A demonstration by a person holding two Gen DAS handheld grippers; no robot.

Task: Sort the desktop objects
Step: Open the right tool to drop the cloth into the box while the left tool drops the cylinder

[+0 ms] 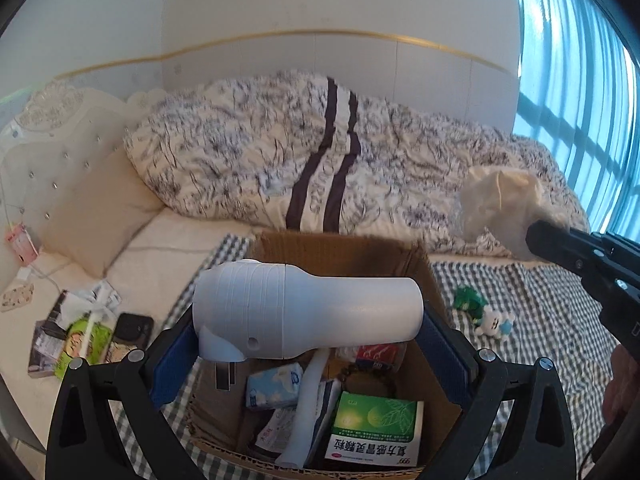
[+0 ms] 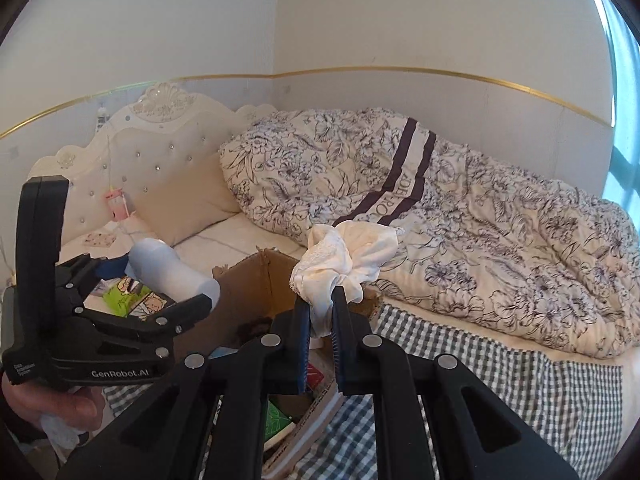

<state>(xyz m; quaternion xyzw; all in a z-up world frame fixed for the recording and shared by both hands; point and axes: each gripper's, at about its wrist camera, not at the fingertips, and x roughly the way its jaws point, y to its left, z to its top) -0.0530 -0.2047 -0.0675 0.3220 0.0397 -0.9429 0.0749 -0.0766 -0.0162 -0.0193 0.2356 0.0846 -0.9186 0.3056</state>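
My left gripper (image 1: 308,344) is shut on a white plastic bottle (image 1: 308,312), held sideways above an open cardboard box (image 1: 340,246). The box holds a green medicine carton (image 1: 376,428), a blue tissue pack (image 1: 274,386), a bead bracelet and papers. My right gripper (image 2: 322,312) is shut on a crumpled cream cloth (image 2: 348,256), held up over the box's right side (image 2: 256,280). In the left wrist view the cloth (image 1: 500,204) and right gripper (image 1: 540,240) sit at the right. The bottle also shows in the right wrist view (image 2: 172,272).
The box stands on a checked cloth (image 1: 540,320) on a bed. A floral duvet (image 1: 320,152) lies behind. A small green and white toy (image 1: 484,314) lies right of the box. Packets and a black device (image 1: 88,336) lie at the left. A headboard (image 2: 160,140) stands at the back left.
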